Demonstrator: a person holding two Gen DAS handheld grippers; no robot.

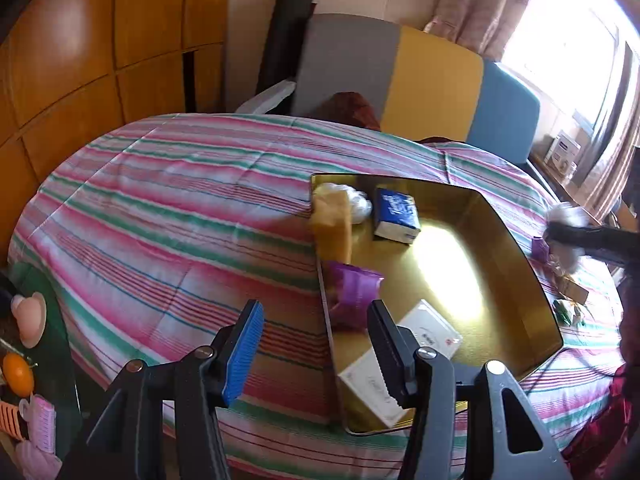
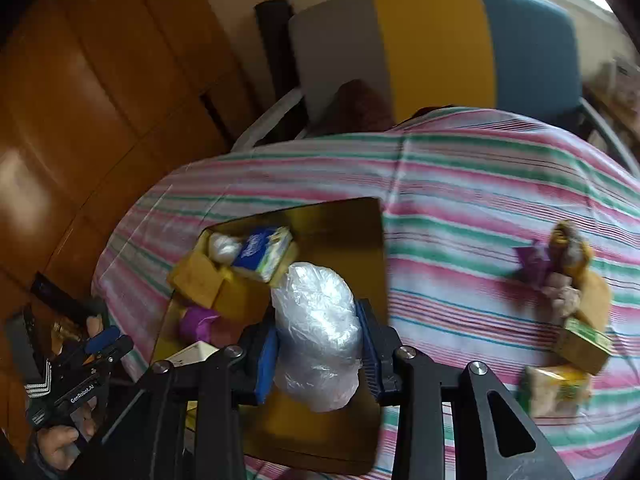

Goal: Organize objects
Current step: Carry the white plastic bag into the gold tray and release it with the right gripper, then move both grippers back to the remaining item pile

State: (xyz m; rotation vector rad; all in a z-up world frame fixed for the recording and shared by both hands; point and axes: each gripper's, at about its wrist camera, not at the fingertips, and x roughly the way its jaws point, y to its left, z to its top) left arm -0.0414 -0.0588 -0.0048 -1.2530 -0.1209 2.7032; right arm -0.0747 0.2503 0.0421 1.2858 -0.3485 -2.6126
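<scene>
Striped bedspread of pink, green and white cloth [image 1: 168, 208], covering the whole work surface. On it, a shallow rectangular gold metal tray [image 1: 516, 248] with a raised rim, also seen from the right wrist view [image 2: 344, 216]. Contents of the tray: a blue and white tissue packet [image 1: 396, 216] near the far end; a crumpled clear plastic wad [image 1: 356, 200] in the far left corner; a tan cardboard box [image 1: 332, 224] against the left wall; a purple crinkled wrapper [image 1: 356, 292] further along that wall; a flat white carton [image 1: 404, 360] at the near end. Right gripper [image 2: 318, 344]: blue-padded jaws closed on a bundle of clear plastic film [image 2: 316, 328], held above the tray's middle (not resting on the floor of it, as far as can be told). Left gripper [image 1: 316, 352]: jaws standing apart with nothing between them, poised over the tray's near left rim; from the right wrist view it shows at the lower left [image 2: 94, 354], a person's hand [image 2: 56, 440] on its handle. Loose items on the bedspread to the right of the tray, blurred: a purple wrapper [image 2: 534, 262], a green and tan small box [image 2: 586, 342], a yellow-green packet [image 2: 558, 388]. Behind the bed, a headboard of grey, yellow and blue panels [image 1: 436, 80].
</scene>
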